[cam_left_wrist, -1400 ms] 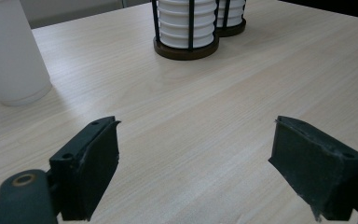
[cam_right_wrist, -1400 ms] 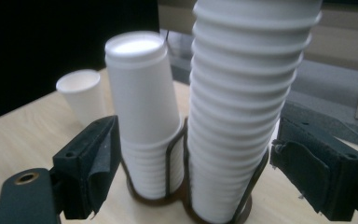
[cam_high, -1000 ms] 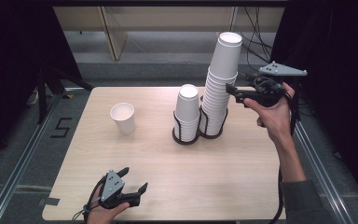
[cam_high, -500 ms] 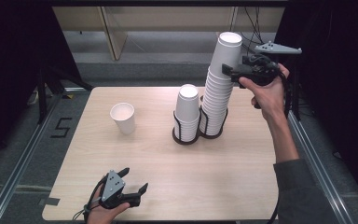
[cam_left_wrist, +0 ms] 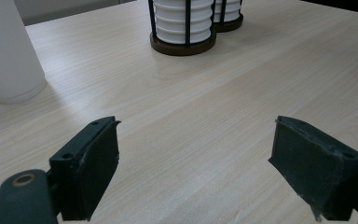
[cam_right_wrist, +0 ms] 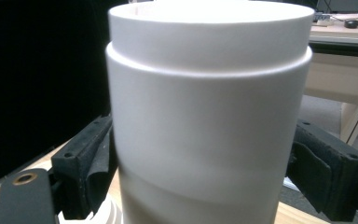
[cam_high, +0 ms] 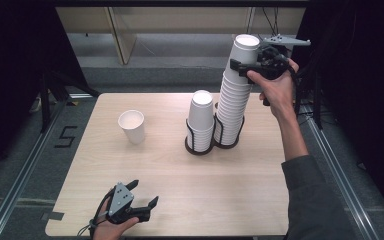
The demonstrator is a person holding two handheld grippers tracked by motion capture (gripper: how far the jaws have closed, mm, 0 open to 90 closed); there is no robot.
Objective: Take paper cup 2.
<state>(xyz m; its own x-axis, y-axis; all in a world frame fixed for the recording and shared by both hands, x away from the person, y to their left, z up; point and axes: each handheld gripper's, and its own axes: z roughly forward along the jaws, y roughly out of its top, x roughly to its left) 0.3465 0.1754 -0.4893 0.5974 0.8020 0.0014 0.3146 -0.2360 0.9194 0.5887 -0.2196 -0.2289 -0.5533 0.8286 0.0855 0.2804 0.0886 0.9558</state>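
Right tool [cam_high: 240, 67] climbed from mid-stack to top cup [cam_high: 245, 47] of tall stack [cam_high: 232, 105], far right of bench [cam_high: 260, 200] | jaws straddle top cup, contact unclear | left tool [cam_high: 142, 195] wide, empty, near-left | judged: cup lift-off next

White cups [cam_high: 232, 95], pale wood-grain table [cam_high: 230, 190]

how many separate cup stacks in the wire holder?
2: a short stack of white paper cups in the black wire holder's left ring, a tall stack in the right ring. One single cup stands apart, left.
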